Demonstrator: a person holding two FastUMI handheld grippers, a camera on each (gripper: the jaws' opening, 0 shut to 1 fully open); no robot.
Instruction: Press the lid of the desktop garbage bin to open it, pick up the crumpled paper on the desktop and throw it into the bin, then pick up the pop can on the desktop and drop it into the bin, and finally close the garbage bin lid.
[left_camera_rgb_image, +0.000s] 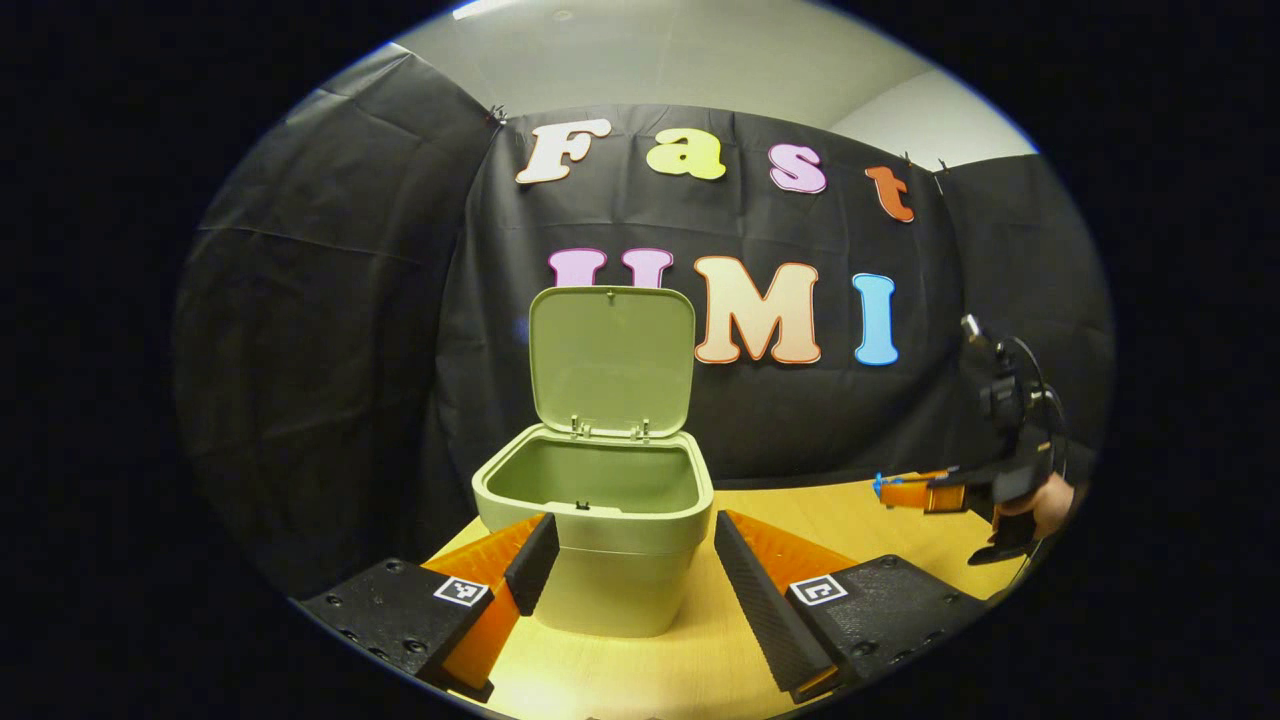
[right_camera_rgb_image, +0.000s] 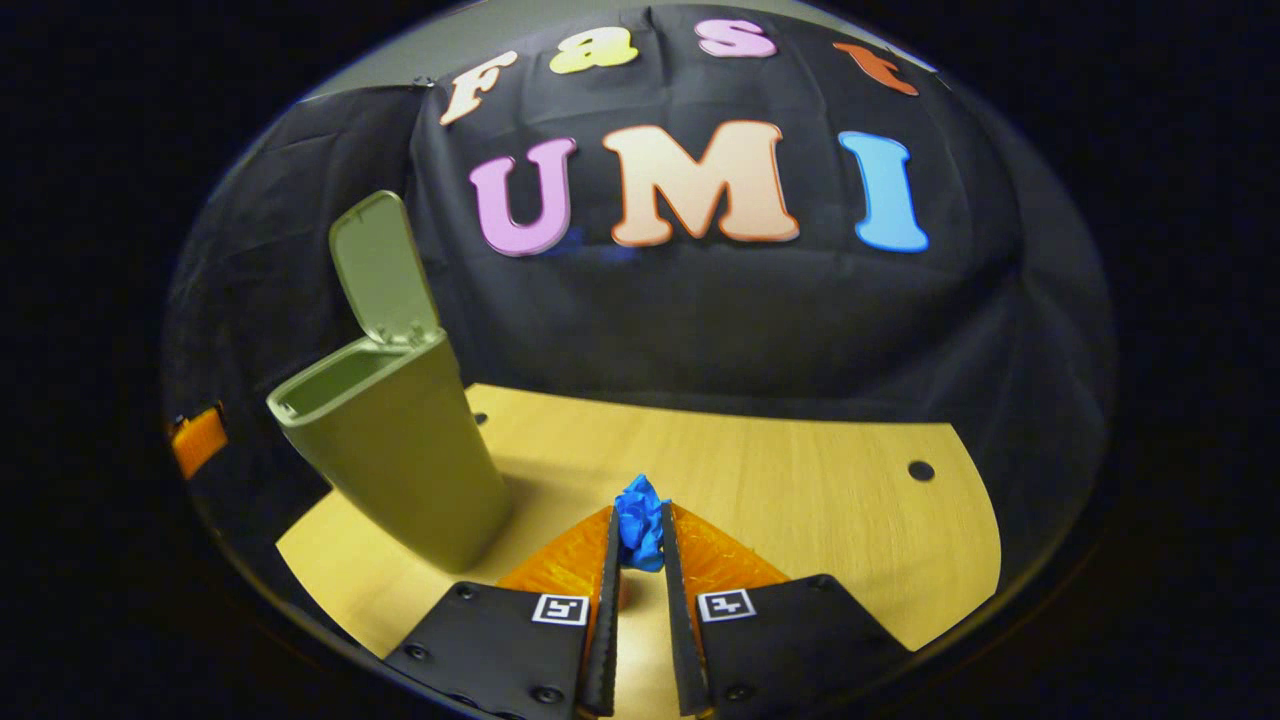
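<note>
The green desktop bin (left_camera_rgb_image: 605, 560) stands on the wooden table with its lid (left_camera_rgb_image: 612, 360) swung up and the inside showing. My left gripper (left_camera_rgb_image: 635, 525) is open, its fingers reaching toward either side of the bin's front. In the right gripper view the bin (right_camera_rgb_image: 395, 450) leans at the left, lid (right_camera_rgb_image: 383, 268) raised. My right gripper (right_camera_rgb_image: 640, 520) is shut on the blue crumpled paper (right_camera_rgb_image: 640, 528), which sticks out beyond the fingertips. In the left gripper view, that right gripper (left_camera_rgb_image: 885, 488) hangs over the table's right side, held by a hand (left_camera_rgb_image: 1050, 505).
The light wooden table (right_camera_rgb_image: 800, 500) stretches to the right of the bin, with a small dark hole (right_camera_rgb_image: 920, 470) near its far right edge. Black cloth walls close the booth behind and at both sides. Part of the left gripper (right_camera_rgb_image: 197, 440) shows at the far left.
</note>
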